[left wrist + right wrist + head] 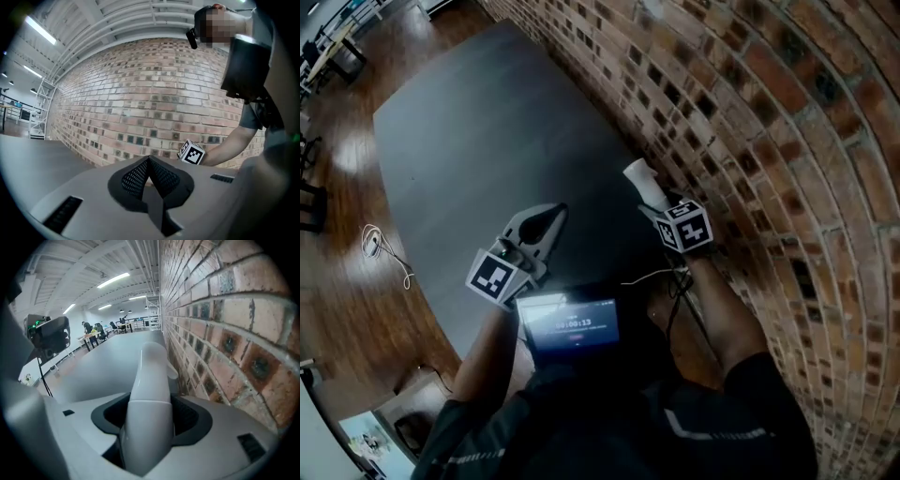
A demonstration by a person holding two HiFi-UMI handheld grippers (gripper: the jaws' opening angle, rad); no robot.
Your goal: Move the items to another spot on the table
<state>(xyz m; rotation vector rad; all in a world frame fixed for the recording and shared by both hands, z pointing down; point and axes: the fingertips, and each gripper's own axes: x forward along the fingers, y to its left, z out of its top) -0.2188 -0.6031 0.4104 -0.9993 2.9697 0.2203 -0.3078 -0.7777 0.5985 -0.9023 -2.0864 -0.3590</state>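
My right gripper (655, 205) is shut on a white bottle (641, 181) and holds it tilted over the dark table (487, 141), close to the brick wall. In the right gripper view the white bottle (150, 380) fills the gap between the dark pads (190, 416) and sticks out forward past the gripper (149, 414). My left gripper (553, 216) hovers over the table to the left of the right one. Its mesh pads (133, 176) meet with nothing between them, so this gripper (149, 161) is shut and empty. No other item shows on the table.
A brick wall (750, 112) runs along the table's right edge. A small lit screen (570, 323) sits at the person's chest. A white cable (375, 244) lies on the wooden floor to the left. A camera on a stand (49, 333) is at the left.
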